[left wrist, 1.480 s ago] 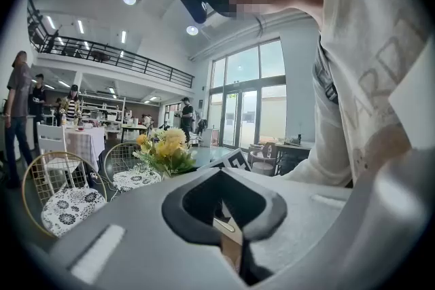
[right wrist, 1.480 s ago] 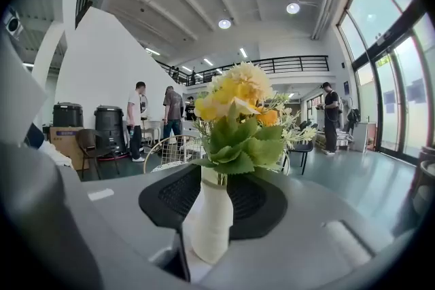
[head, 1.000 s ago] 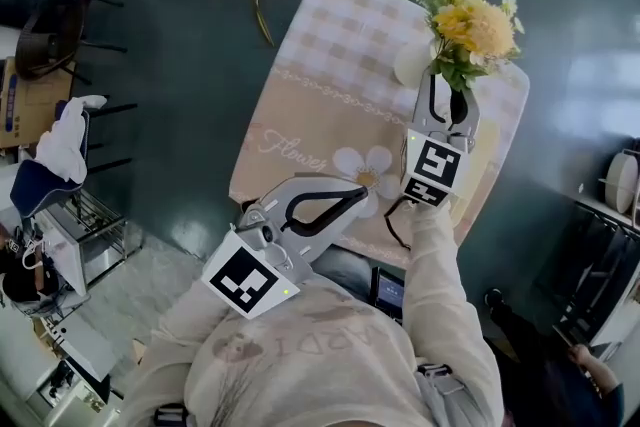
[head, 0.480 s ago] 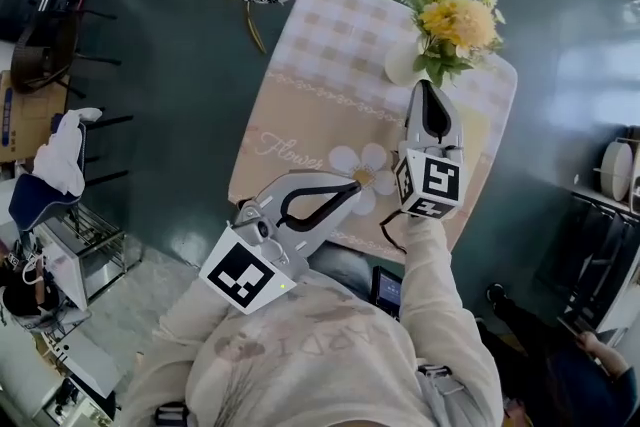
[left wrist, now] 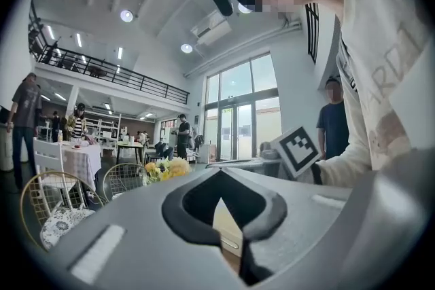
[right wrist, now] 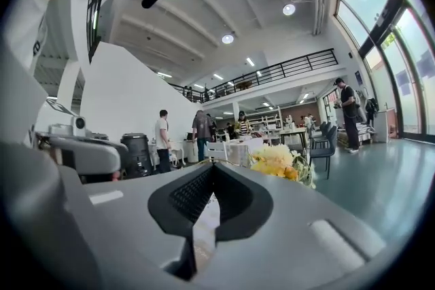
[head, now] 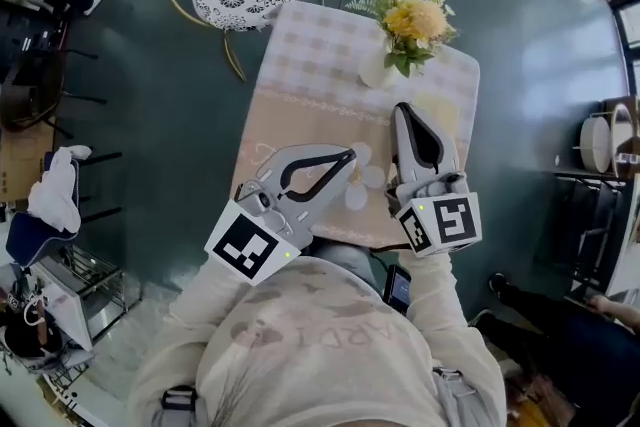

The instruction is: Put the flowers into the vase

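Yellow flowers [head: 410,17] are standing in the white vase [head: 376,71] at the far end of the worktop [head: 300,105] in the head view, with the left gripper [head: 348,155] and right gripper [head: 403,110] hovering nearer the person, touching neither. The left gripper view is showing jaws pressed together on nothing, and the right gripper view is showing the same.

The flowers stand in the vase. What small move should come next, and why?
Probably none is needed except resting both grippers: the flowers sit upright in the vase on the table, and the left gripper and right gripper are shut, empty and apart from it.
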Available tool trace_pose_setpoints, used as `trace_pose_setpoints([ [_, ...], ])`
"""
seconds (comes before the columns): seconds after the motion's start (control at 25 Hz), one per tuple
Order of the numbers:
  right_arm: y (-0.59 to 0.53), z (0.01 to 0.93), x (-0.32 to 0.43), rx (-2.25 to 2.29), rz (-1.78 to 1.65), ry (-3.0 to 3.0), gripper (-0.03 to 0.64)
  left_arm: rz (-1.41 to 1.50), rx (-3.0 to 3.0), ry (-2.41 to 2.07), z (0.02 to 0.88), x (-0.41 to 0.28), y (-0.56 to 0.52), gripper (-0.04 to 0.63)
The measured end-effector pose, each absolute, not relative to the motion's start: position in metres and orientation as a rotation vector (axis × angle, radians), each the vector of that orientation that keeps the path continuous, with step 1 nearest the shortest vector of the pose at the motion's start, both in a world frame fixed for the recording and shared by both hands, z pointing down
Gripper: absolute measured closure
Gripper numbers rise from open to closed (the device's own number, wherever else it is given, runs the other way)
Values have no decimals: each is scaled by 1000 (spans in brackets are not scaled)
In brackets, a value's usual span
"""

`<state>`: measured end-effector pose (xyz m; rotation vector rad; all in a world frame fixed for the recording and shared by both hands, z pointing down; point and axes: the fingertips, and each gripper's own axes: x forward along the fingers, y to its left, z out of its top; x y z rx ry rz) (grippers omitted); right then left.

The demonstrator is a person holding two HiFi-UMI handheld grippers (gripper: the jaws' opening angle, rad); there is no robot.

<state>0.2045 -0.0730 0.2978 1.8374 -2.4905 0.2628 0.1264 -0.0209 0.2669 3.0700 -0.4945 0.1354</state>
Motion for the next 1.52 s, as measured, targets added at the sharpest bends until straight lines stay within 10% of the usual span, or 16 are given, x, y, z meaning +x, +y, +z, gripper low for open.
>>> trace_pose_setpoints([
  [1.52, 39, 209, 130, 1774, 59, -2680, 591, -11, 3113, -422, 196, 110, 7, 595],
])
